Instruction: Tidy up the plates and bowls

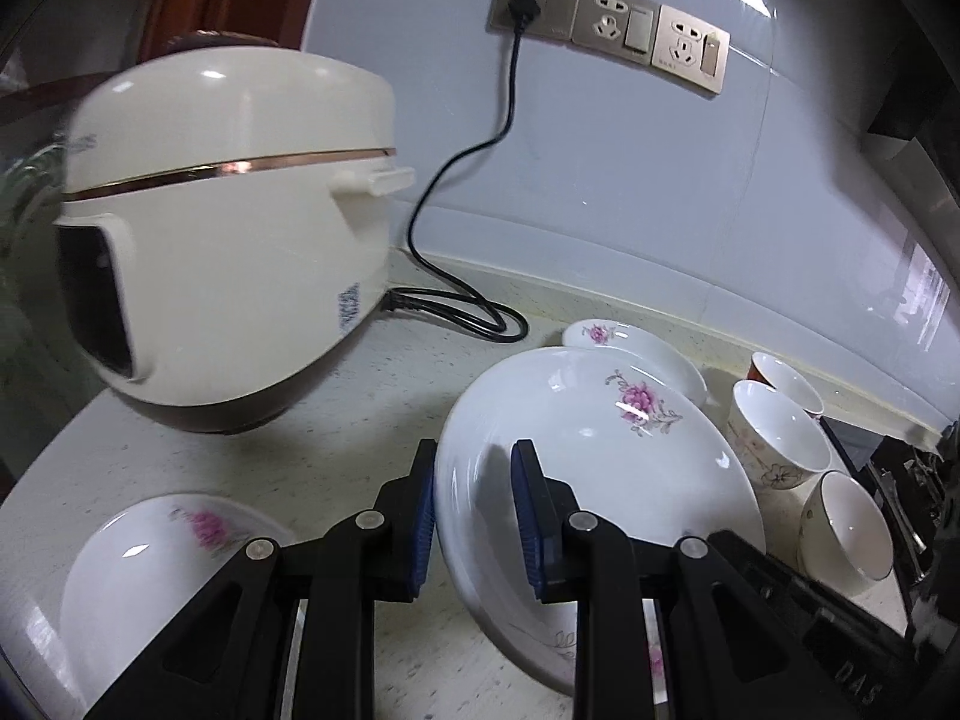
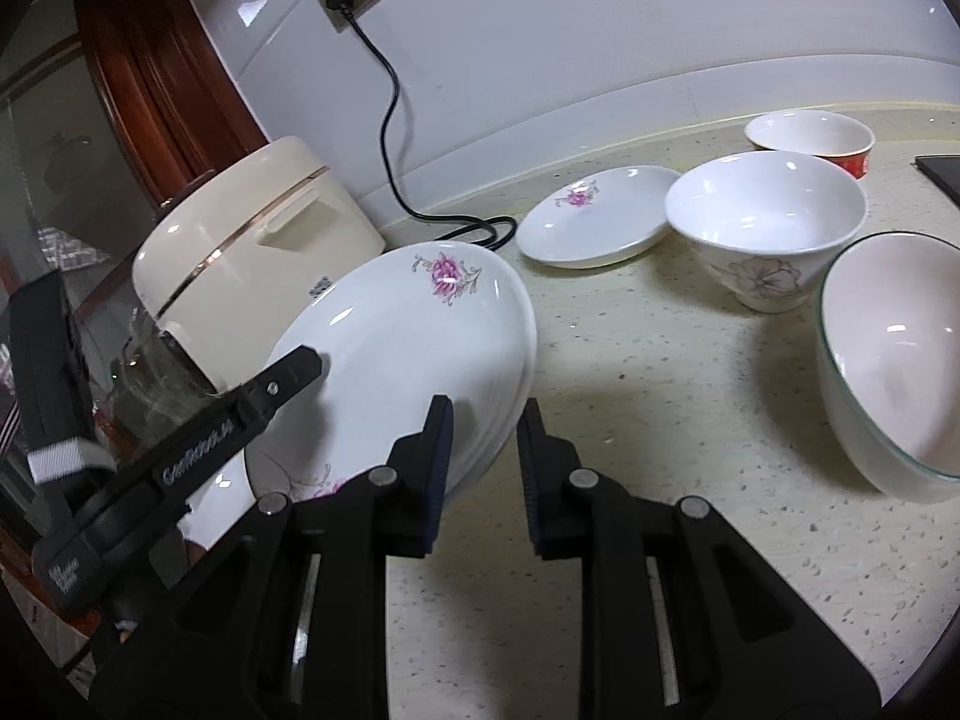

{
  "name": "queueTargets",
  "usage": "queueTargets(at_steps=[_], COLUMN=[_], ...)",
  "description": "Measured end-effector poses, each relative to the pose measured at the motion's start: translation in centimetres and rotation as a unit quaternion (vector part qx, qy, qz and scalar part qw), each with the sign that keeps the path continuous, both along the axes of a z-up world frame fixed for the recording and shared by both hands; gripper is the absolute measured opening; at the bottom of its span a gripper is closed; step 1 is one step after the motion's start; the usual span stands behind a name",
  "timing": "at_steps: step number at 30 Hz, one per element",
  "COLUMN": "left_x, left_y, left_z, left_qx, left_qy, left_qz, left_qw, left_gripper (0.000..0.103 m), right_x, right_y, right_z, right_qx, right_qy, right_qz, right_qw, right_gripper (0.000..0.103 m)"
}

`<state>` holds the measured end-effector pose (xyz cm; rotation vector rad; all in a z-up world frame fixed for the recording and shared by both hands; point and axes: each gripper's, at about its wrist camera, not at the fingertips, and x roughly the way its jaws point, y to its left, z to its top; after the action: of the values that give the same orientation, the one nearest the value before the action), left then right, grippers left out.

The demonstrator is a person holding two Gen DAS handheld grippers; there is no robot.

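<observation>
From the left wrist view, the left claw pinches the near rim of the big flowered plate: one blue pad sits outside the rim and one inside, so the claw is closed on it. The plate is tilted up above the speckled table. A small flowered plate lies behind it, and three bowls stand to the right. Another flowered dish sits low on the left, in front of the cream rice cooker. From the right wrist view, the right claw grips the other edge of the same big plate, with the rim between its pads. The left claw holds the far side. On the table beyond are the small plate, a white flowered bowl, a red bowl and a green-rimmed bowl tipped on its side.
</observation>
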<state>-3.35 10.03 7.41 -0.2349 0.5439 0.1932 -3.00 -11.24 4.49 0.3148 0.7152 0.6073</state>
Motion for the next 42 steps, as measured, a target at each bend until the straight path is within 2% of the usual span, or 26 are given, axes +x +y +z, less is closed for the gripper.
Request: queueTargets(at_steps=[20, 42], left_x=[-4.7, -7.4], left_y=[2.8, 6.3], left_z=[0.0, -0.6], left_qx=[0.001, -0.005], left_qy=[0.004, 0.014], left_qz=[0.043, 0.064], left_qw=[0.9991, 0.9978], left_gripper=[0.025, 0.025], right_x=[-1.9, -3.2], right_y=[3.2, 6.0], right_z=[0.5, 0.6], right_qx=[-0.005, 0.023], right_qy=[-0.033, -0.039], right_qz=[0.075, 0.142], right_qw=[0.997, 0.989], right_gripper=[0.025, 0.025])
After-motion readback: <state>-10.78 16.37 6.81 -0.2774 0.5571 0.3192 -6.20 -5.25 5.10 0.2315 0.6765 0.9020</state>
